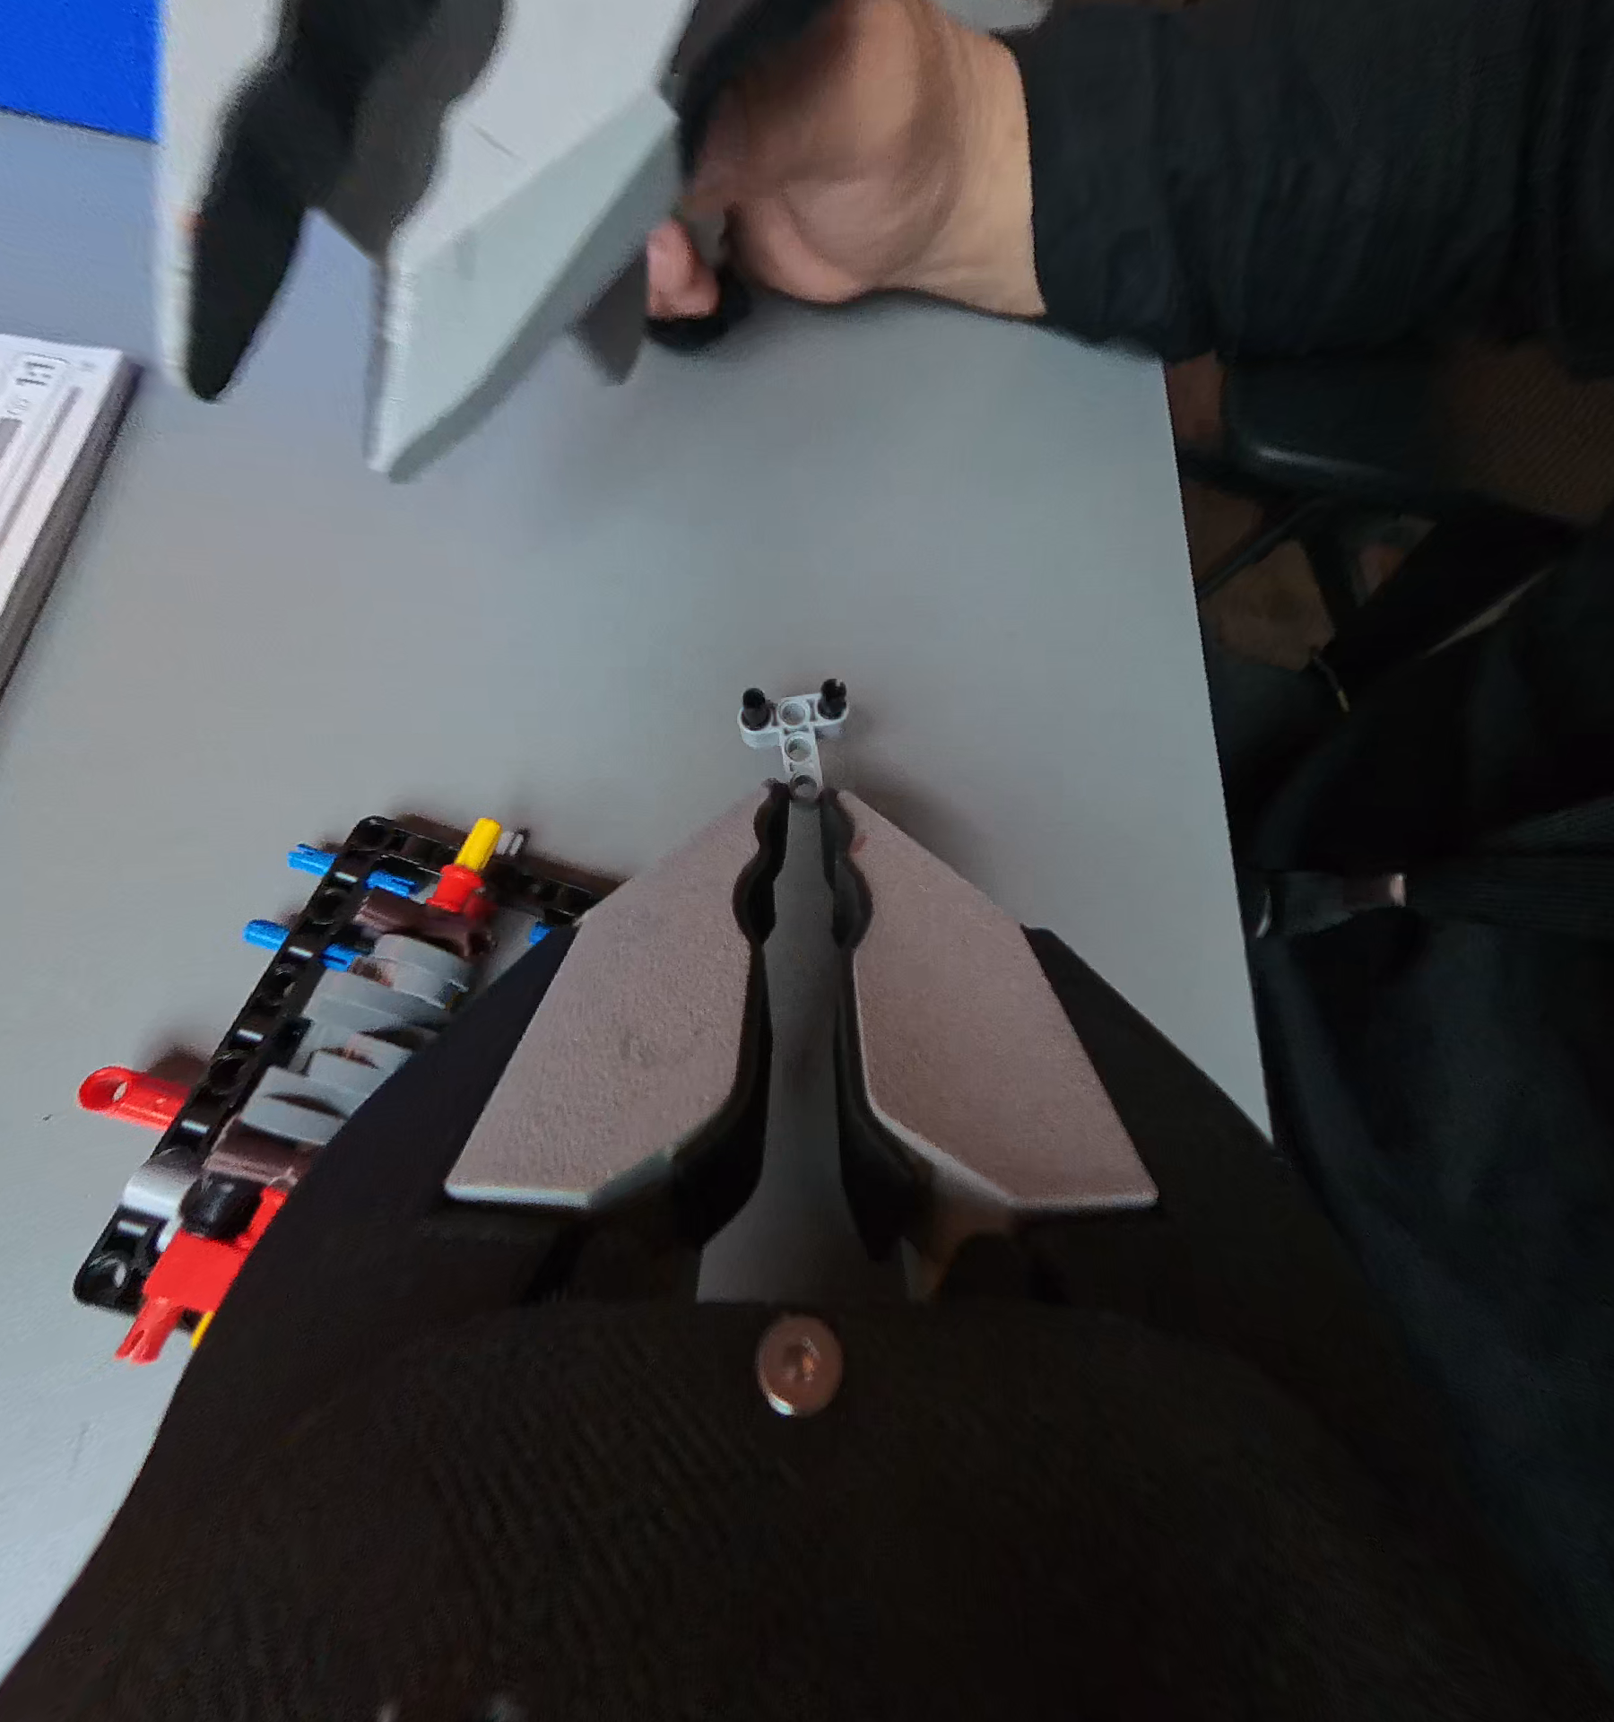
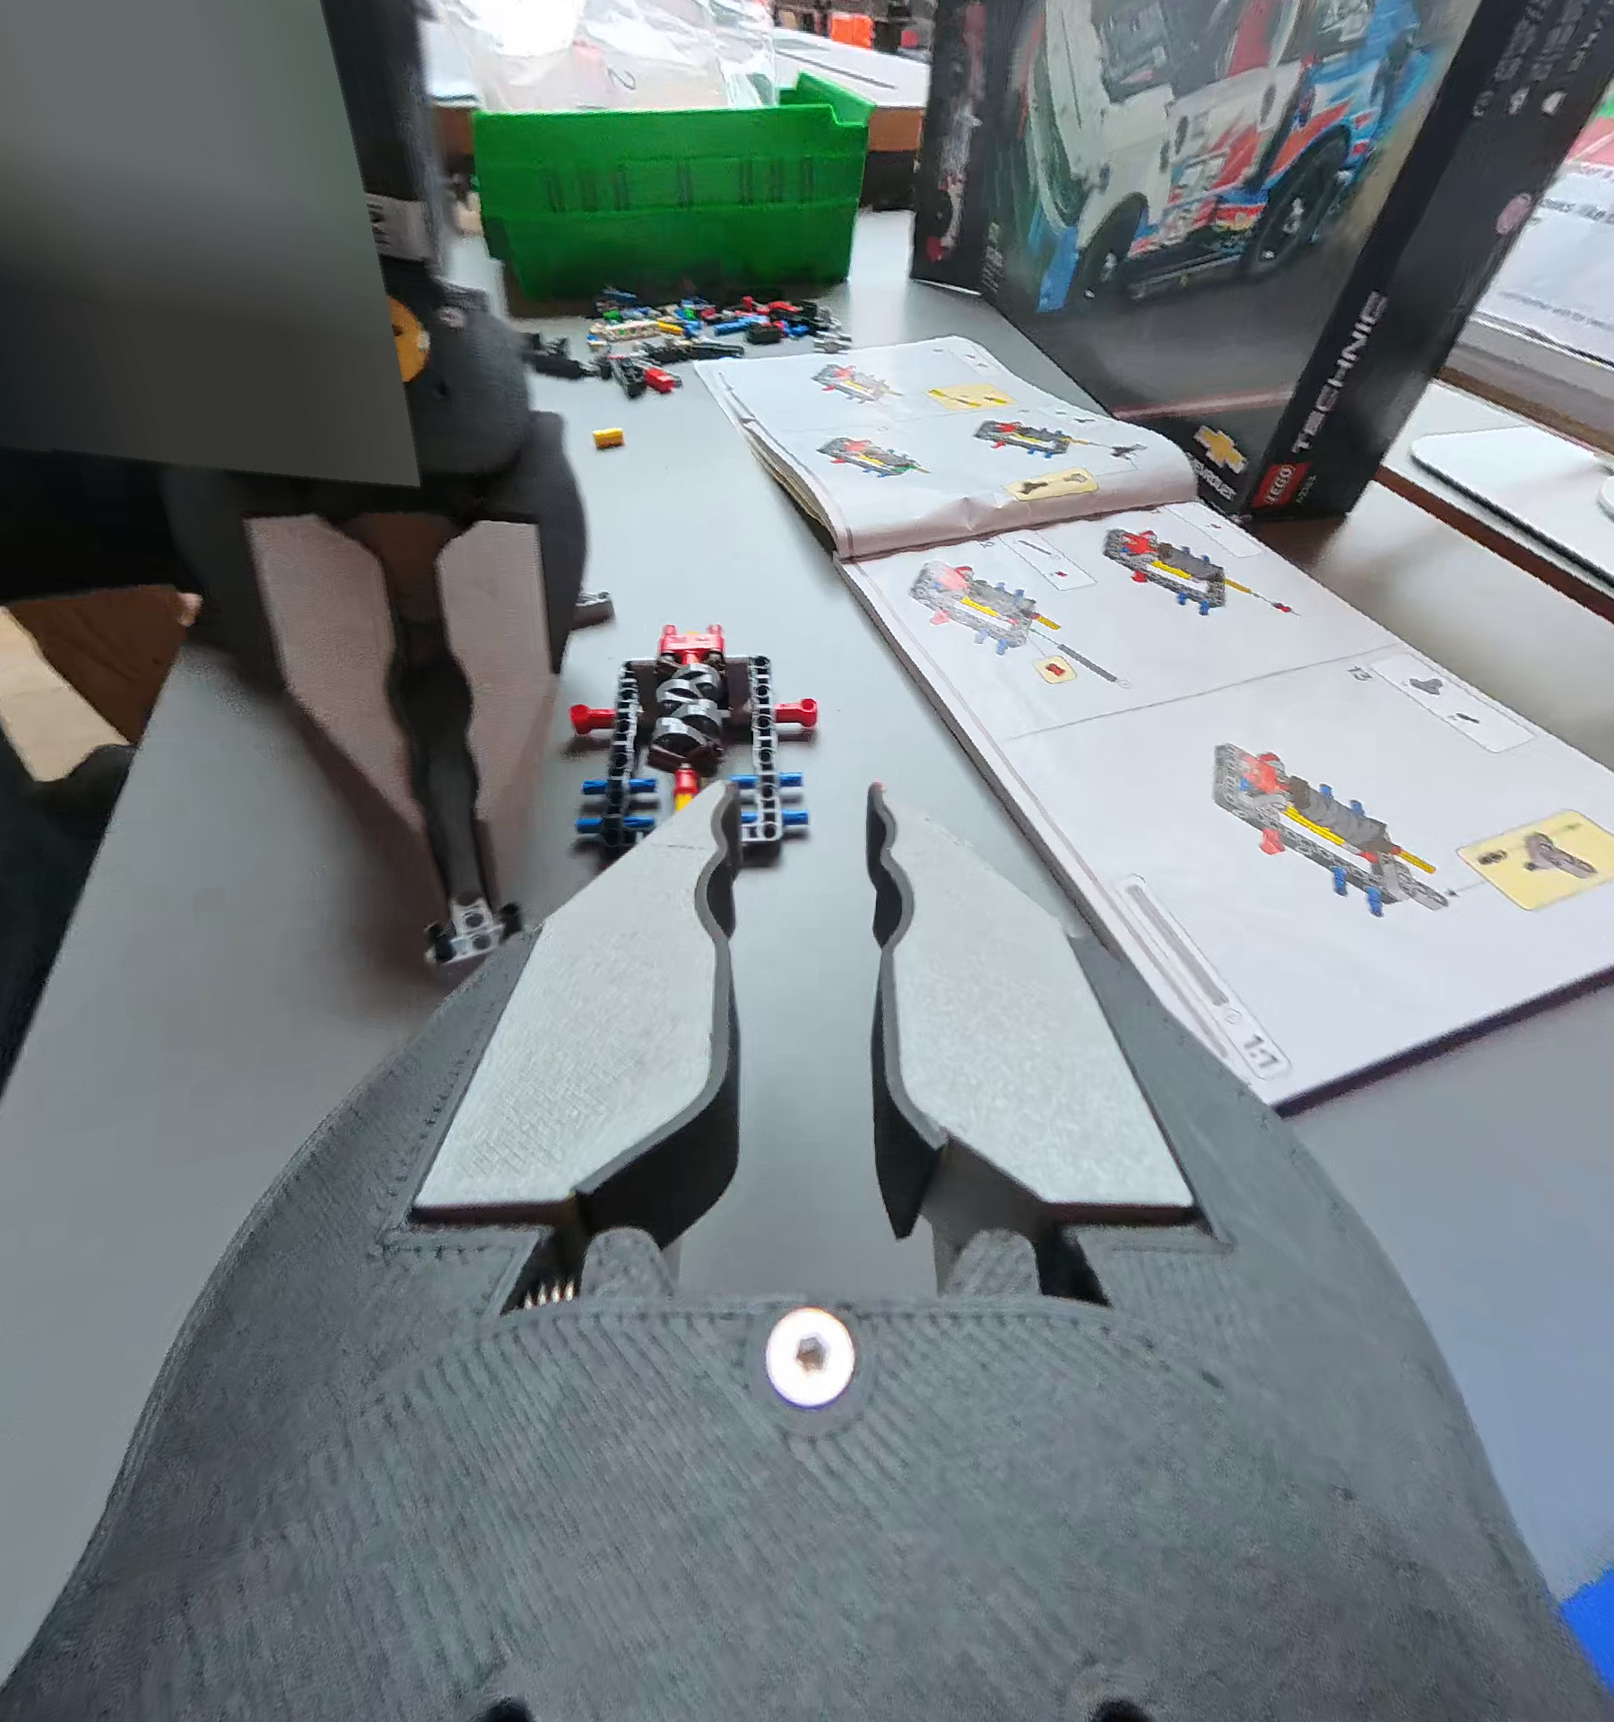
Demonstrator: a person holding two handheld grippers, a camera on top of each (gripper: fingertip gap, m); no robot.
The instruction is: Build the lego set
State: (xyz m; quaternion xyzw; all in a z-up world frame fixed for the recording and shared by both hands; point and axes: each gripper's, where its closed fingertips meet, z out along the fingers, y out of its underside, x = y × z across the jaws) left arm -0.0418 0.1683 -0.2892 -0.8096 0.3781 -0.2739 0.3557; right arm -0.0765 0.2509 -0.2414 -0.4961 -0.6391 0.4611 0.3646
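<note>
The light, rigid T-piece [image 1: 792,736], centre frame, is pinched by its stem in the left gripper [image 1: 804,792]; the right gripper [image 2: 803,792] is held apart, empty.

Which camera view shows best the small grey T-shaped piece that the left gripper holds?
The left wrist view: the grey T-shaped piece sits sharp and central at the tips of the left gripper, its holes and two black pins visible. The right wrist view shows it only small, low and edge-on, under that gripper.
</note>
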